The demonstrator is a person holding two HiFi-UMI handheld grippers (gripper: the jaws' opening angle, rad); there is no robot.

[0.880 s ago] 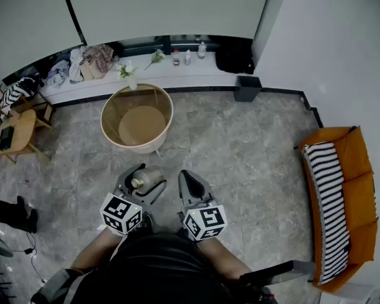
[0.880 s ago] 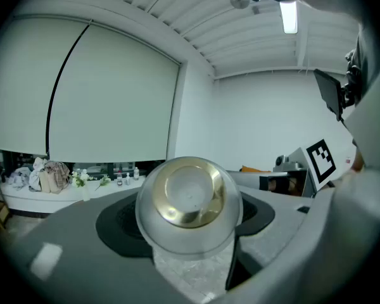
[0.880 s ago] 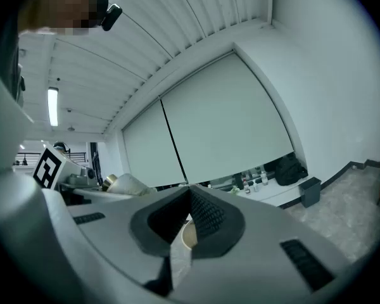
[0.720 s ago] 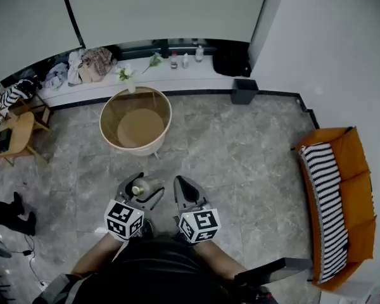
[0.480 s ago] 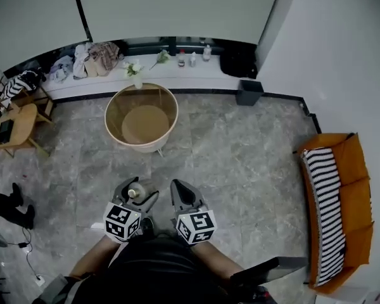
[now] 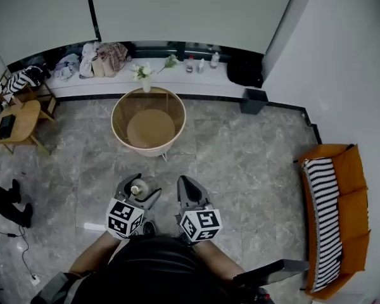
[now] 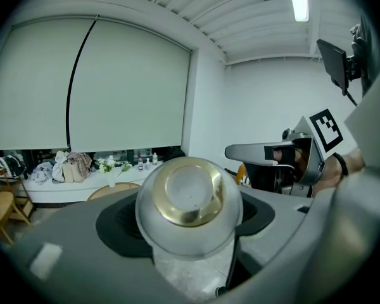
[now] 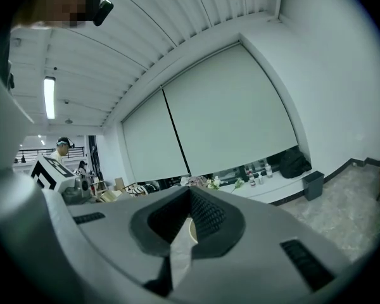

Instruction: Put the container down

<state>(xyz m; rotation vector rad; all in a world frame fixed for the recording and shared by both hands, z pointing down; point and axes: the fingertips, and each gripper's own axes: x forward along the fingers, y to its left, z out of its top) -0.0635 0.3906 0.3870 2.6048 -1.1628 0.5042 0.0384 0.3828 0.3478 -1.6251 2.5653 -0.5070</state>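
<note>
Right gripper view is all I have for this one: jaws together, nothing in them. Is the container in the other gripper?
Observer: Yes. The left gripper view shows the container clamped in the left gripper.
Operator: Has it been put down?
Observer: Not yet. In the head view it is held above the floor, short of the round table ahead.
Operator: Which way does it point?
Observer: Its gold cap faces back at the left gripper's camera, not upward.
</note>
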